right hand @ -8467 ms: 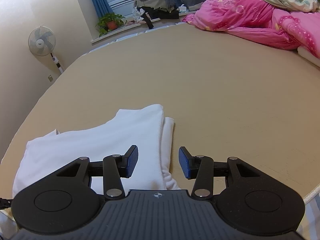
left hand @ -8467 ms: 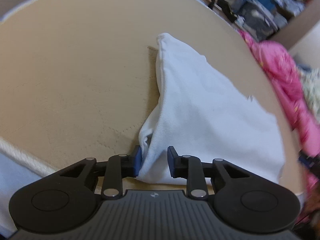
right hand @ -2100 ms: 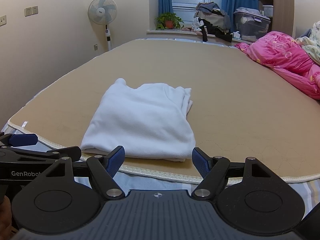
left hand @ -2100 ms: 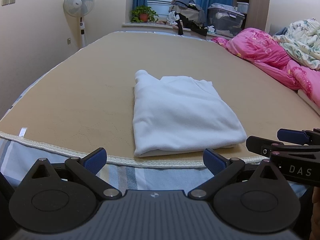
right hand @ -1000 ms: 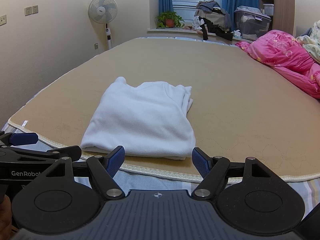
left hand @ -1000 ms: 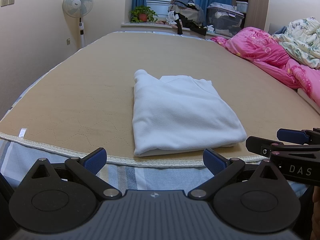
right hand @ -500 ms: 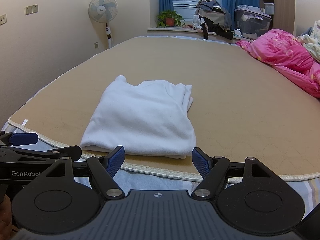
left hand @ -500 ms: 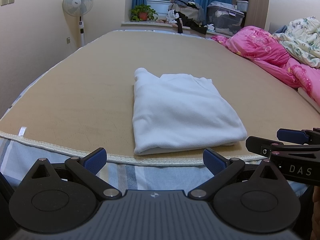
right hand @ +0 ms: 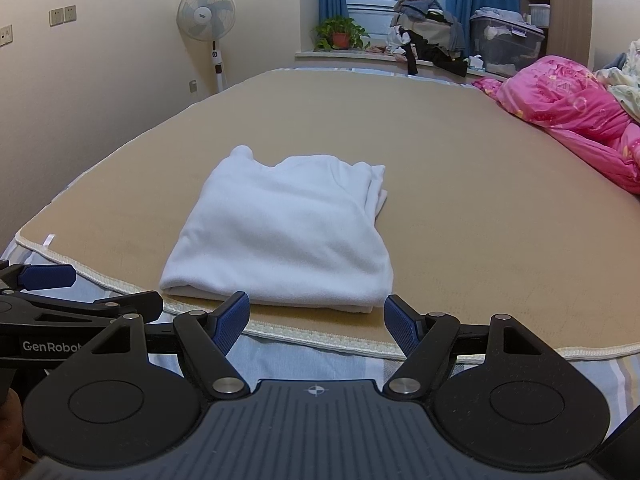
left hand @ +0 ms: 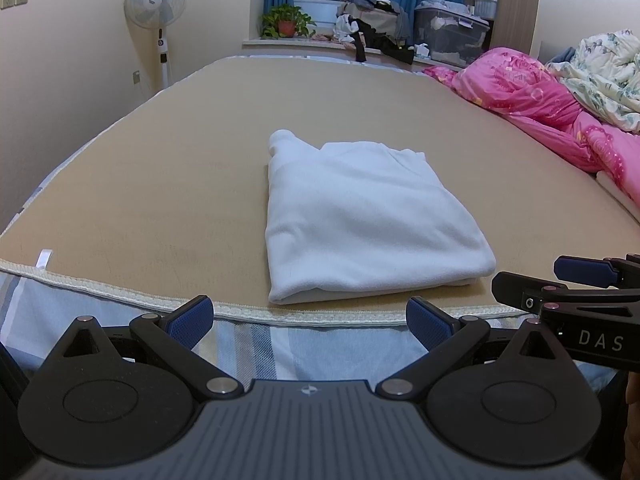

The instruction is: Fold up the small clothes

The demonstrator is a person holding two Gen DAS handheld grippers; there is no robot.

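The white garment (left hand: pixel 360 216) lies folded into a neat, thick rectangle on the tan mat (left hand: pixel 160 184), near its front edge. Short of that edge, the left gripper (left hand: pixel 308 318) and right gripper (right hand: pixel 316 322) both gape wide, holding nothing.

From my left wrist view, the white letters "DAS" stand on the black side bar of my right claw (left hand: pixel 592 276). From my right wrist view, "GenRobot" in white stands on the black side bar of my left claw (right hand: pixel 48 276), its last letter partly hidden. The white pedestal fan (right hand: pixel 206 14) carries a hub label, too small to read.
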